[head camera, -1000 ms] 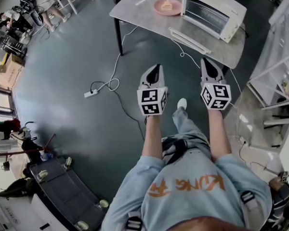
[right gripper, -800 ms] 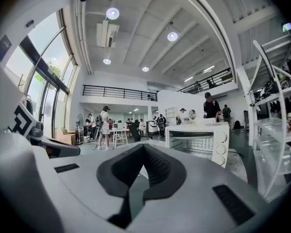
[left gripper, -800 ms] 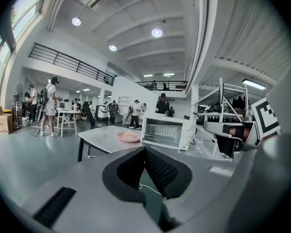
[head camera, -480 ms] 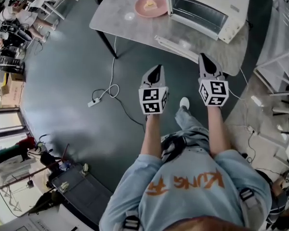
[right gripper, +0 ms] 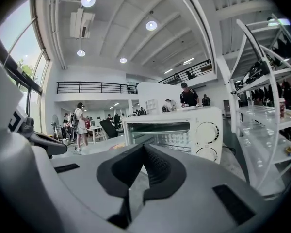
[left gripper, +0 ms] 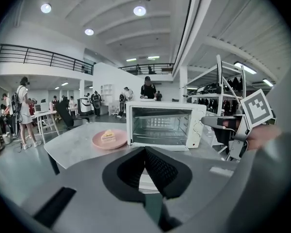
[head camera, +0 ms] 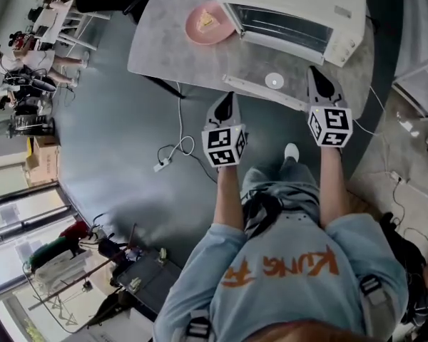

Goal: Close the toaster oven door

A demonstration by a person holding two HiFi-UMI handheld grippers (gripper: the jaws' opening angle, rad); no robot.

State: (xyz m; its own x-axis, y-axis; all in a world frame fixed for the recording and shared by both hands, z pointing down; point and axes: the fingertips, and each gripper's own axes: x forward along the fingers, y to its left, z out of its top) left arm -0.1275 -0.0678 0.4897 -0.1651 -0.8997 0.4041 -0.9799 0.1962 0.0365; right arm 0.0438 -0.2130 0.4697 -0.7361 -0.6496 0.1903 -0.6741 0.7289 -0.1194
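Note:
A white toaster oven [head camera: 292, 6] stands on the grey table [head camera: 164, 52], its door [head camera: 260, 91] folded down flat toward me. Both grippers hover at the table's near edge, apart from the door. My left gripper [head camera: 228, 98] is shut and empty, just left of the door's front edge. My right gripper [head camera: 316, 72] is shut and empty, by the door's right end. In the left gripper view the open oven [left gripper: 162, 125] lies straight beyond the shut left gripper [left gripper: 145, 152]. In the right gripper view the oven [right gripper: 184, 127] and its dials sit beyond the shut right gripper [right gripper: 144, 147].
A pink plate with a cake slice [head camera: 208, 23] sits left of the oven. A power strip and cable [head camera: 164, 164] lie on the floor under the table's left end. Metal shelving [right gripper: 266, 106] stands at the right. People and desks are far off at the left.
I have walked up to the table: the oven and table slid nearer and larger in the head view, and both grippers now reach the table's front edge. The jaws stayed shut.

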